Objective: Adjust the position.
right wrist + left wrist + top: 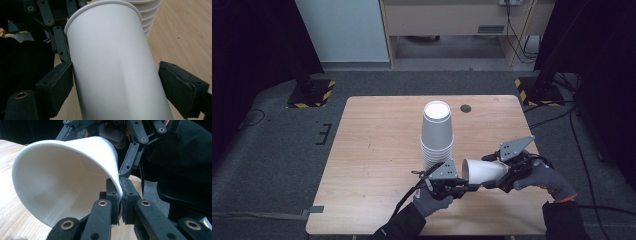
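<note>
A single white paper cup (482, 171) lies on its side in the air above the table's front right, mouth toward my left gripper. In the left gripper view that gripper (121, 195) is shut on the rim of the cup (62, 177), one pad inside and one outside. My right gripper (500, 179) reaches around the cup's base end. In the right gripper view the cup (112, 62) lies between its jaws (115, 66): the left pad (60, 80) touches the wall, while the right pad (180, 87) stands a thin gap off it.
A tall stack of upside-down white cups (437, 135) stands mid-table just behind the held cup, and its rims (150, 15) are close beyond the right gripper. The wooden table (372, 150) has a small dark disc (466, 108) near its far edge. Dark carpet surrounds it.
</note>
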Available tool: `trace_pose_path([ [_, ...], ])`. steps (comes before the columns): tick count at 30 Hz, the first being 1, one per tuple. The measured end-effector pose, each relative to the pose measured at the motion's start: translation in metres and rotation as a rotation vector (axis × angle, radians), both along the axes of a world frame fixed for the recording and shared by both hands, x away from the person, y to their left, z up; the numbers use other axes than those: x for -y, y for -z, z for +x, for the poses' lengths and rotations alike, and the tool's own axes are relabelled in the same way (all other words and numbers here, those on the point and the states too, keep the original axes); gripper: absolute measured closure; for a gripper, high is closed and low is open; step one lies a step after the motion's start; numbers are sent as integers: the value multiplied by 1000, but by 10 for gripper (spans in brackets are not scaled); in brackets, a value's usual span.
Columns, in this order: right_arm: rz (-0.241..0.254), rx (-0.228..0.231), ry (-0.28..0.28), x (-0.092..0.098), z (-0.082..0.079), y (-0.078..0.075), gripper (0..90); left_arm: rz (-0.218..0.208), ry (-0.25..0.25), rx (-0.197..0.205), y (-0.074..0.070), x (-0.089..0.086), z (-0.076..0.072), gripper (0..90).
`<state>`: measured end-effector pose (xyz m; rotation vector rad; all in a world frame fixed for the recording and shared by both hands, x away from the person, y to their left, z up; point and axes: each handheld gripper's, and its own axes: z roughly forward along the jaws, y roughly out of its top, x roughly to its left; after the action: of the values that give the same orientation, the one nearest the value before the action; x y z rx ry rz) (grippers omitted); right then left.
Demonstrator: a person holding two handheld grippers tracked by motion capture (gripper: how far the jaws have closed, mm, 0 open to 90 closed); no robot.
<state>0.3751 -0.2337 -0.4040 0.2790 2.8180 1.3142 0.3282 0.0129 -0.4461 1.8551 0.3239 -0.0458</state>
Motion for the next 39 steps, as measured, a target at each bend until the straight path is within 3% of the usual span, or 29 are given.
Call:
trace_pose_path([
  [25, -89, -19, -35, -7, -2, 9, 119, -12, 30, -14, -2, 3, 0, 859],
  [31, -105, -8, -51, -9, -2, 11, 105, 2, 43, -25, -1, 6, 0, 860],
  [39, -136, -29, -73, -12, -4, 14, 134, -1, 62, -49, 0, 7, 1, 859],
])
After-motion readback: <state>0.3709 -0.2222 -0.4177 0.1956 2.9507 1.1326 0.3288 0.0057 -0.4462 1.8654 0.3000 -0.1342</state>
